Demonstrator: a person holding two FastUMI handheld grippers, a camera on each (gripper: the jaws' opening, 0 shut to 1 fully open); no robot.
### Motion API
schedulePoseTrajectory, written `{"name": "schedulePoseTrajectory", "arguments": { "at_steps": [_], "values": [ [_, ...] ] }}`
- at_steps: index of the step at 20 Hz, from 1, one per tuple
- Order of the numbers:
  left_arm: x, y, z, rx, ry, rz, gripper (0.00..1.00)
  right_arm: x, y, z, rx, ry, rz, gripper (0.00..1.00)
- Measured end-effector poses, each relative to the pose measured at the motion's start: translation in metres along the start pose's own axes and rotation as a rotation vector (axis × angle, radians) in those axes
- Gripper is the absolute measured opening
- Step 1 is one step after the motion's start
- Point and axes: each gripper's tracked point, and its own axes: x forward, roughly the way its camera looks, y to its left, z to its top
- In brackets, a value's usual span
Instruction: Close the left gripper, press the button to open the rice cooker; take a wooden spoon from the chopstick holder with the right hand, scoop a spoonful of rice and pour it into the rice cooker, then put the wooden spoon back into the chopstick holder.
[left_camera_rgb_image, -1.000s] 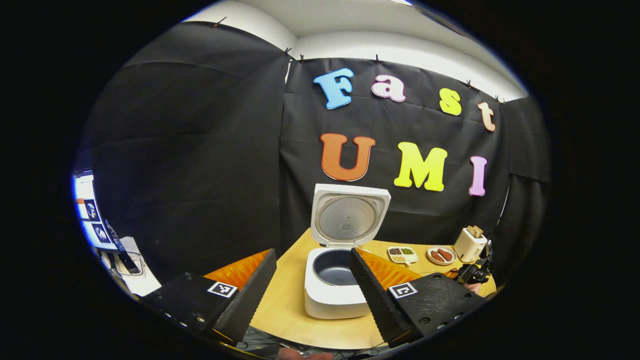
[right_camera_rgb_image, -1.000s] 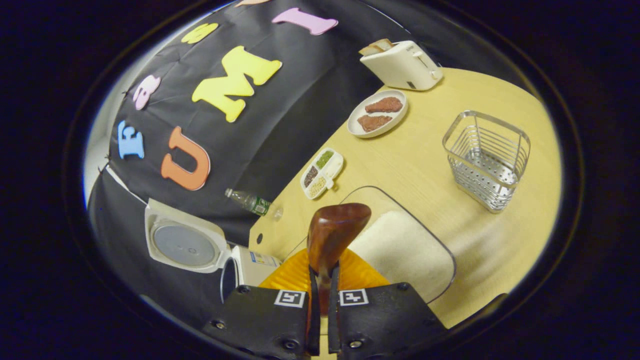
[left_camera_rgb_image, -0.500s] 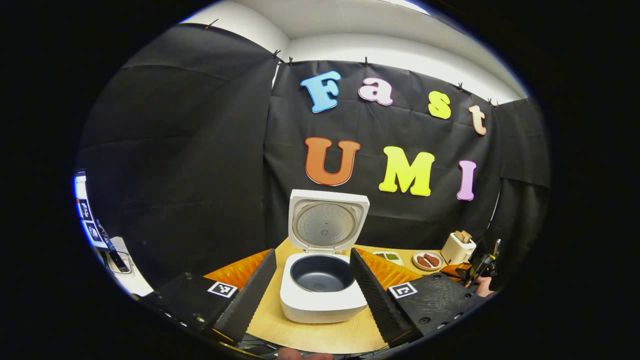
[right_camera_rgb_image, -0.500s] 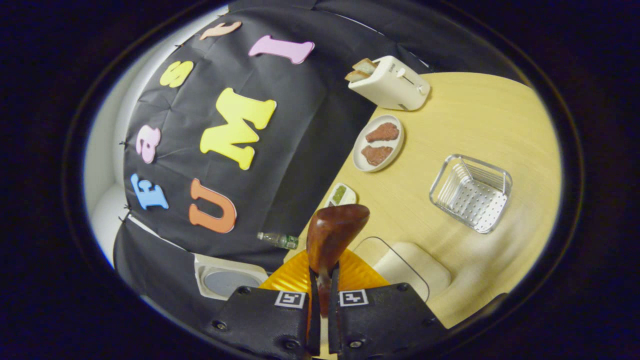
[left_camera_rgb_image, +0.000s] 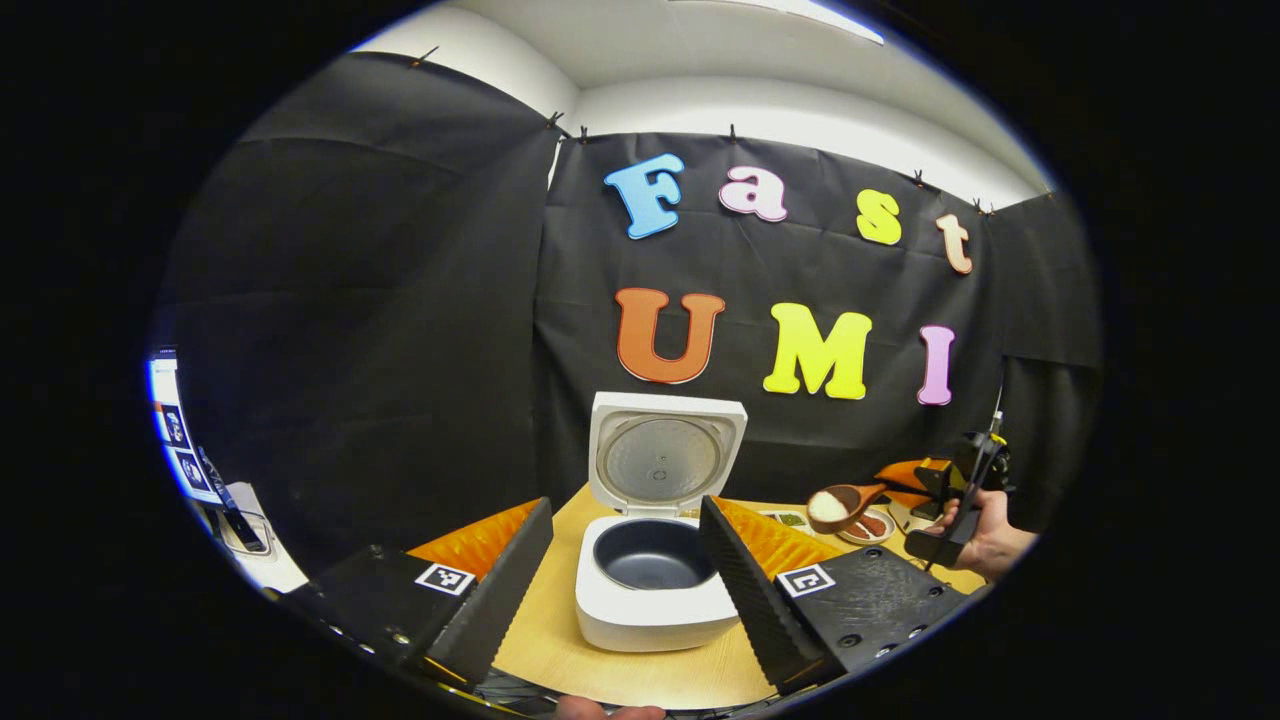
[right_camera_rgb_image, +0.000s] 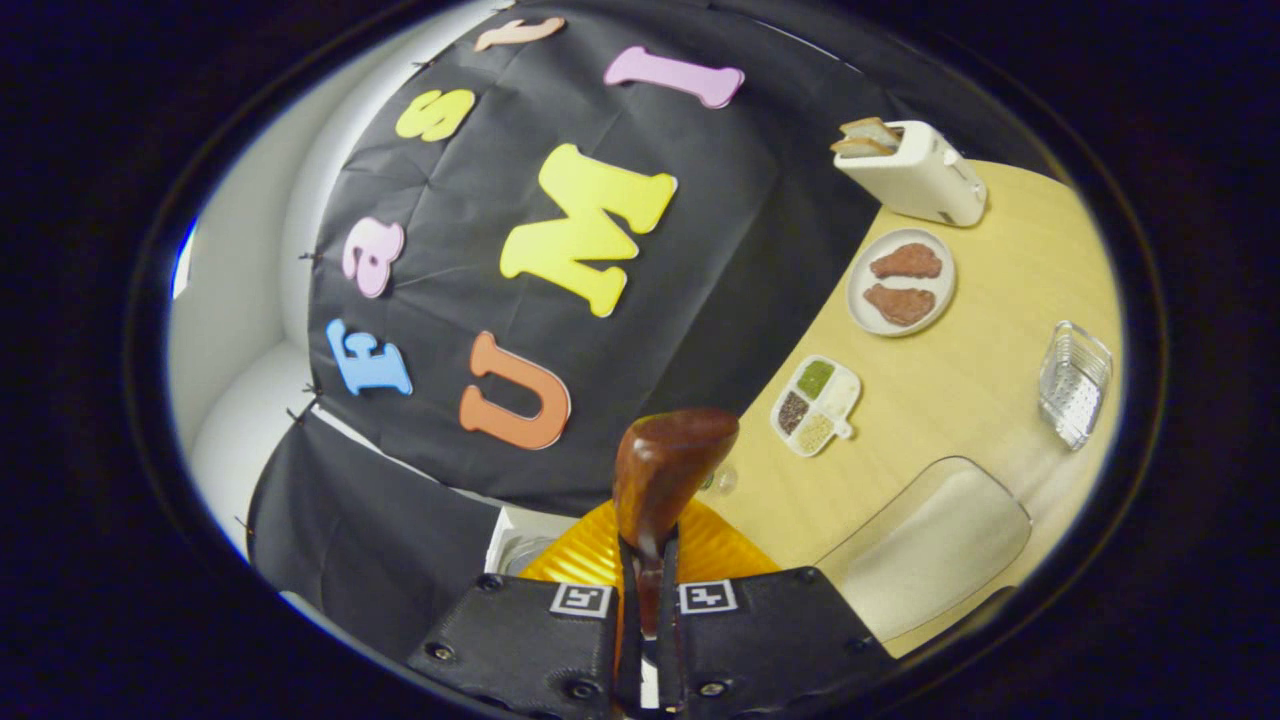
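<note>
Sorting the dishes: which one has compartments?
The small white tray beside the bottle, with three sections of grains; the round plate is undivided, holding two brown pieces.

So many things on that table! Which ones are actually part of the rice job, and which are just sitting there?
In the job:
rice cooker, lid up
wooden spoon, loaded with rice, held in the right gripper
rice tray
chopstick holder
left gripper, open

Just lying about:
toaster with bread
plate of meat
divided dish
</note>
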Motion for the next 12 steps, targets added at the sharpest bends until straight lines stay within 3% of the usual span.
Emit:
{"name": "schedulePoseTrajectory", "arguments": {
  "at_steps": [5,12],
  "values": [
    [-0.009,0.029,-0.006,-0.011,0.011,0.033,0.94,0.055,0.05,-0.068,-0.139,0.104,0.018,0.11],
    [-0.024,0.072,-0.013,-0.047,0.043,0.104,0.94,0.109,0.056,-0.14,-0.344,0.205,-0.025,0.11]
  ]
}}
